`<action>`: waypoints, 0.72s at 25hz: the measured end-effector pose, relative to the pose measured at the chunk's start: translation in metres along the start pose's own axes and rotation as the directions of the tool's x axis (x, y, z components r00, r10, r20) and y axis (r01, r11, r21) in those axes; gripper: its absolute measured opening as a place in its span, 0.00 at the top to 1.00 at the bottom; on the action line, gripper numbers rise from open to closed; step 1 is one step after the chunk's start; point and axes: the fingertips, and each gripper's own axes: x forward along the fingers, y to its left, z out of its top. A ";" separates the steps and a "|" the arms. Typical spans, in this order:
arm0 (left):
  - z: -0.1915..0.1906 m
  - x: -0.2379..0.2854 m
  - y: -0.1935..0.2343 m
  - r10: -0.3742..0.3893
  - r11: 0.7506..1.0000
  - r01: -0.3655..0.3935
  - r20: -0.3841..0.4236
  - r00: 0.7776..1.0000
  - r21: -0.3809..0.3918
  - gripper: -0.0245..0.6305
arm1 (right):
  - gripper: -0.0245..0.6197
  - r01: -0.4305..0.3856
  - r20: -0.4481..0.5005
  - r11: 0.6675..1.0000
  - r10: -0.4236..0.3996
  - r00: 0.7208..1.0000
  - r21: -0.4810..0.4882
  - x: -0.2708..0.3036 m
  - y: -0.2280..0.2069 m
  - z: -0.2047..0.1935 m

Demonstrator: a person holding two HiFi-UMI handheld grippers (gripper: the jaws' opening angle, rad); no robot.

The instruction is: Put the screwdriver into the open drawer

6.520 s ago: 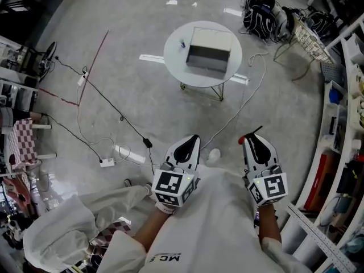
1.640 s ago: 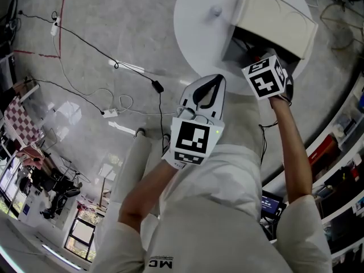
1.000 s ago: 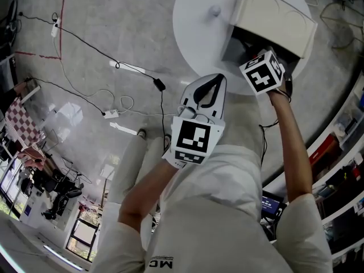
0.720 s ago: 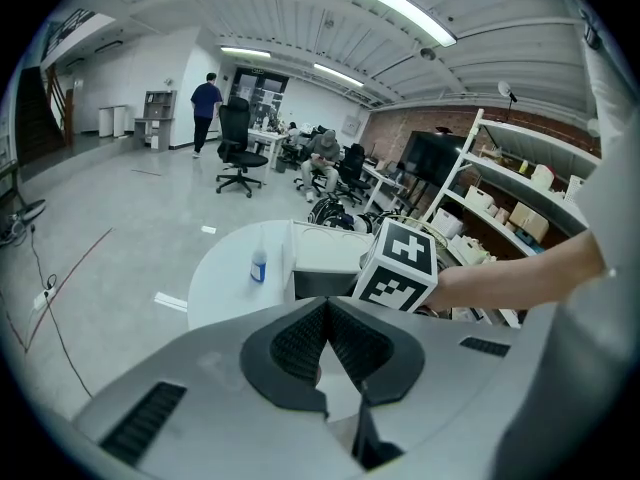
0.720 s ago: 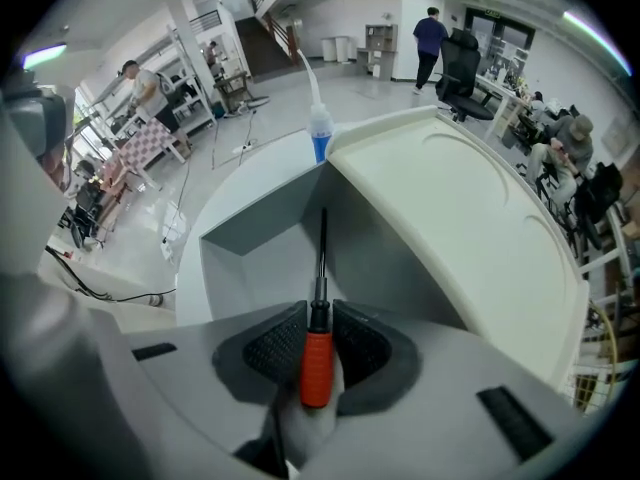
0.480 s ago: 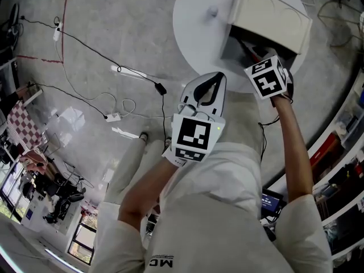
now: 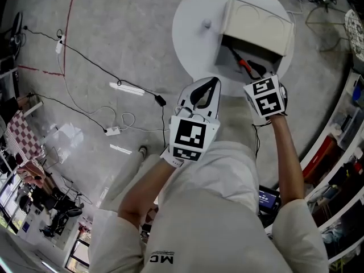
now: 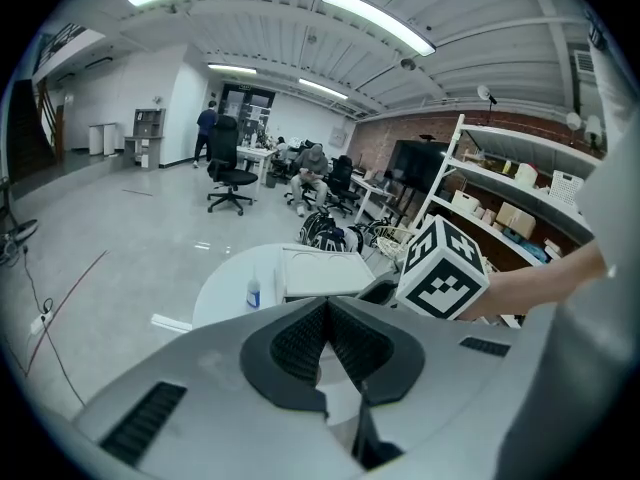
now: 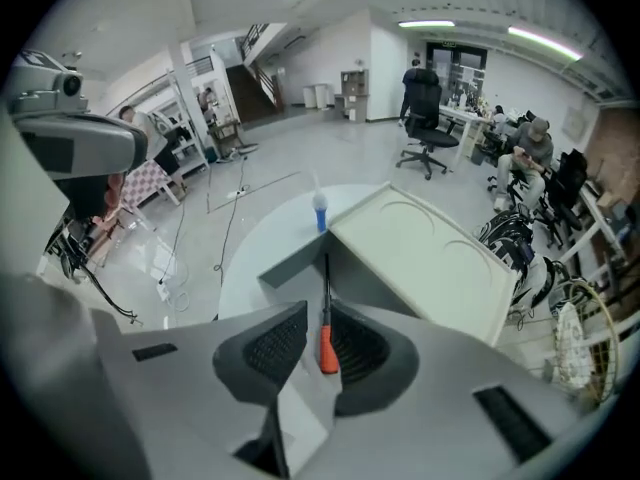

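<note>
The screwdriver (image 7: 241,62), orange handle and dark shaft, lies inside the open drawer (image 7: 223,54) of a cream cabinet (image 7: 259,26) on a round white table (image 7: 190,16). My right gripper (image 7: 257,74) hovers at the drawer's front edge, open; in the right gripper view the screwdriver (image 9: 326,340) shows through the gap of this gripper (image 9: 318,313), untouched by the pads, resting on the drawer's floor beside its wall (image 9: 285,265). My left gripper (image 7: 209,83) hangs at the table's near rim, shut and empty; its pads meet at the left gripper (image 8: 326,304) tip.
A small blue-capped bottle (image 7: 207,23) stands on the table left of the cabinet, also visible as the bottle (image 9: 320,211). Cables and a power strip (image 7: 111,131) lie on the floor at left. Shelving (image 7: 341,152) runs along the right. People sit at desks far behind.
The right gripper has drawn back out of the drawer toward me. The screwdriver it carried earlier now lies loose in the drawer. The left gripper has hardly moved.
</note>
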 end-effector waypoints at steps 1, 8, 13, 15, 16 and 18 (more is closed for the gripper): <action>0.003 -0.003 0.000 -0.001 1.000 0.001 0.006 1.000 0.004 0.95 | 0.78 0.007 0.020 1.000 -0.007 1.000 0.007 -0.007 0.001 0.004; 0.023 -0.031 -0.005 -0.003 1.000 0.001 0.058 0.998 0.026 0.95 | 0.78 0.080 0.183 0.994 -0.094 0.979 0.080 -0.069 0.006 0.029; 0.038 -0.050 -0.008 -0.010 0.999 0.006 0.101 0.995 0.042 0.95 | 0.78 0.126 0.266 0.985 -0.154 0.951 0.119 -0.112 0.014 0.046; 0.046 -0.061 -0.008 -0.017 0.999 0.011 0.119 0.993 0.044 0.95 | 0.79 0.144 0.296 0.981 -0.177 0.938 0.131 -0.131 0.021 0.053; 0.049 -0.066 -0.009 -0.021 0.999 0.015 0.130 0.991 0.047 0.95 | 0.79 0.150 0.310 0.979 -0.186 0.932 0.136 -0.140 0.024 0.056; 0.056 -0.077 -0.010 -0.032 0.998 0.024 0.150 0.988 0.057 0.95 | 0.79 0.152 0.337 0.978 -0.192 0.922 0.144 -0.159 0.032 0.061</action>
